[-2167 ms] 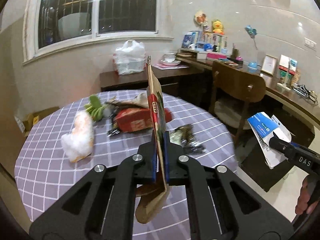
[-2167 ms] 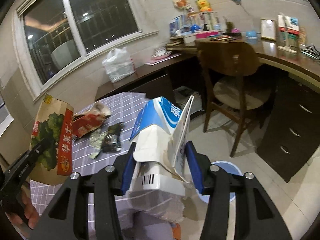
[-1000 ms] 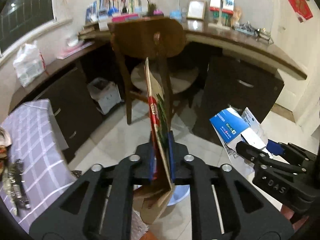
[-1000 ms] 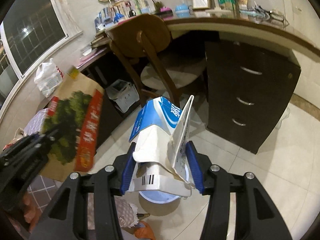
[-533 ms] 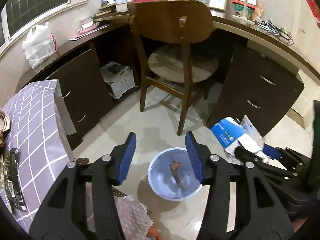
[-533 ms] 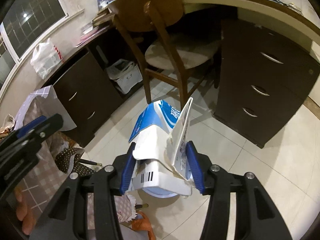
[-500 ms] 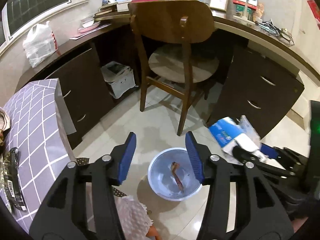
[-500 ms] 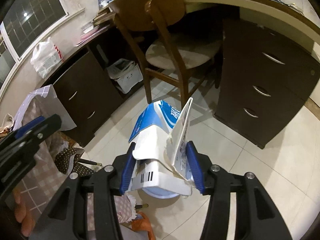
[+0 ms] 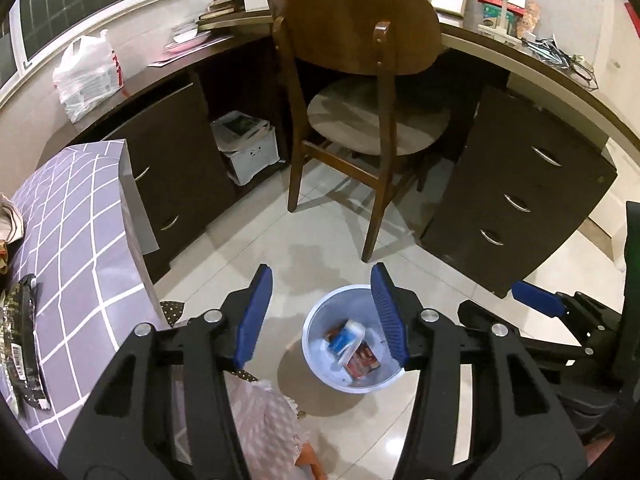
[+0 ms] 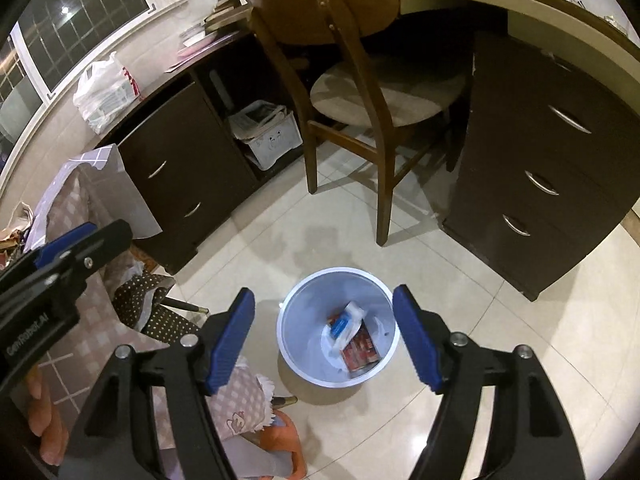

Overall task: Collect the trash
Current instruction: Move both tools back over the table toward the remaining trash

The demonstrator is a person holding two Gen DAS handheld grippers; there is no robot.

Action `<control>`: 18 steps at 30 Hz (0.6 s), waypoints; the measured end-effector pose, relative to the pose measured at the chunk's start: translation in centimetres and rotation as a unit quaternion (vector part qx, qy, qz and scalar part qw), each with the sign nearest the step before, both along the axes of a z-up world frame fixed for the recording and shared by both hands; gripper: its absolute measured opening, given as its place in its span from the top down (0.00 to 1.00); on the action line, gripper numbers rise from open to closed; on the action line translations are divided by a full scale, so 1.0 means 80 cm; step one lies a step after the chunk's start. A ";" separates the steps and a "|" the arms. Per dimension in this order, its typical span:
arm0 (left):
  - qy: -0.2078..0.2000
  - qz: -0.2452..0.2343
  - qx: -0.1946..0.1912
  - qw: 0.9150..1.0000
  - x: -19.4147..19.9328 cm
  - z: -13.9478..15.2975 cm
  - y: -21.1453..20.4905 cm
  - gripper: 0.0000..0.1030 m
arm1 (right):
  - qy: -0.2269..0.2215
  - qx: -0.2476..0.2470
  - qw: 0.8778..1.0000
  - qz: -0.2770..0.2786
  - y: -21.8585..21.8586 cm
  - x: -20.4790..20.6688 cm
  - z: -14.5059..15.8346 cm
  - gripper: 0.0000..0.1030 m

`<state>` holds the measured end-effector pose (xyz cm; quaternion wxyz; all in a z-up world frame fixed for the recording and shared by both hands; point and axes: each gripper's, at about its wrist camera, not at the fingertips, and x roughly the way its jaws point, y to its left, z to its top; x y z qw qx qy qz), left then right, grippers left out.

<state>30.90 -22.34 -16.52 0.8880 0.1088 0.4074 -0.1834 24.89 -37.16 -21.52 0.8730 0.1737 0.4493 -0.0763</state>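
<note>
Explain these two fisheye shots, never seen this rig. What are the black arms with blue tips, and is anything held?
No robot: a person holds a two-finger gripper in each hand, with a camera on each looking along its fingers. One picture is from the left gripper, the other from the right gripper. Both point down at a pale blue bin on the tiled floor, in front of a wooden chair. Neither holds anything: the left one's jaws stand open and the right one's are opening. A blue-and-white carton and a red packet lie in the bin. Some litter remains on the checked tablecloth at left.
</note>
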 end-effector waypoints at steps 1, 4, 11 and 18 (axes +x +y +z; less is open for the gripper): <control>-0.001 0.000 -0.001 1.000 -0.002 0.002 0.001 0.50 | 0.002 -0.003 1.000 0.002 0.002 -0.001 0.002 0.32; -0.008 -0.002 -0.003 1.000 -0.010 0.009 0.003 0.50 | 0.000 -0.004 1.000 0.001 0.004 -0.009 0.010 0.32; -0.027 -0.006 -0.019 0.999 -0.037 0.039 0.013 0.47 | -0.025 -0.015 1.000 0.000 0.015 -0.034 0.048 0.32; -0.057 -0.003 -0.040 0.998 -0.071 0.079 0.039 0.43 | -0.066 -0.032 0.997 0.006 0.040 -0.065 0.100 0.32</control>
